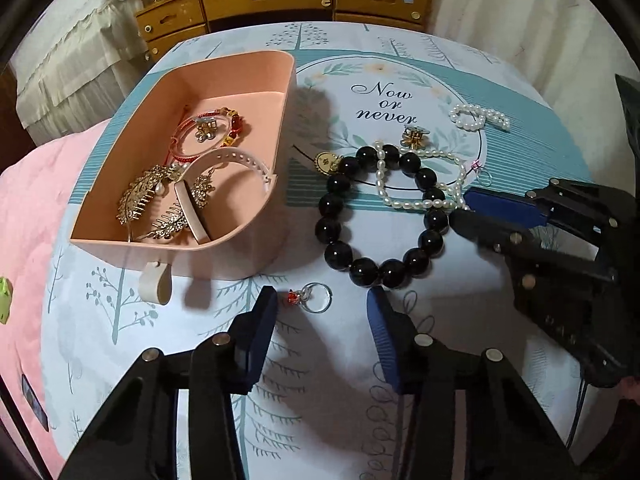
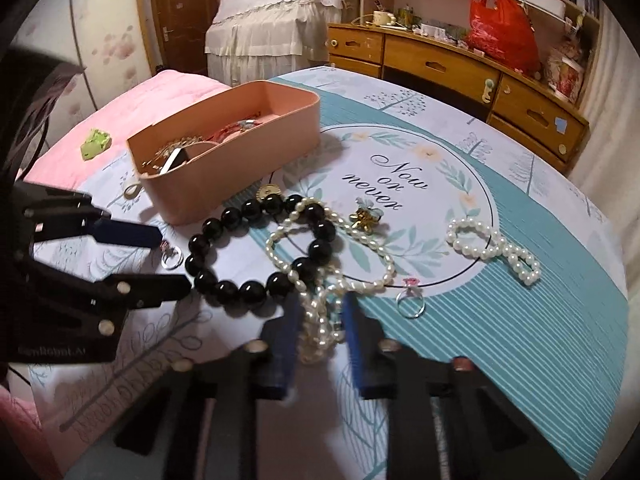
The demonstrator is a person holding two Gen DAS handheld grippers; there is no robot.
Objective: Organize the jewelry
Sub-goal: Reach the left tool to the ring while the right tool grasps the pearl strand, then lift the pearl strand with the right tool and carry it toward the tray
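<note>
A silver ring with a red stone [image 1: 298, 298] lies on the printed cloth between the blue pads of my left gripper [image 1: 322, 308], which stands open and does not touch it. My right gripper [image 2: 320, 312] is shut on a bunched part of the long pearl necklace [image 2: 280, 236], which lies across a black bead bracelet [image 2: 224, 216]. In the left wrist view the right gripper [image 1: 460, 206] comes in from the right. The pink box [image 1: 288, 92] at the left holds a red cord bracelet, gold hair combs and a white band.
On the cloth also lie a small pearl bracelet [image 2: 492, 248], a gold flower earring [image 2: 364, 216], a pink-stone ring [image 2: 410, 300] and a gold pendant [image 1: 326, 162]. A pink blanket [image 1: 24, 216] lies left of the cloth. A wooden dresser [image 1: 280, 0] stands behind.
</note>
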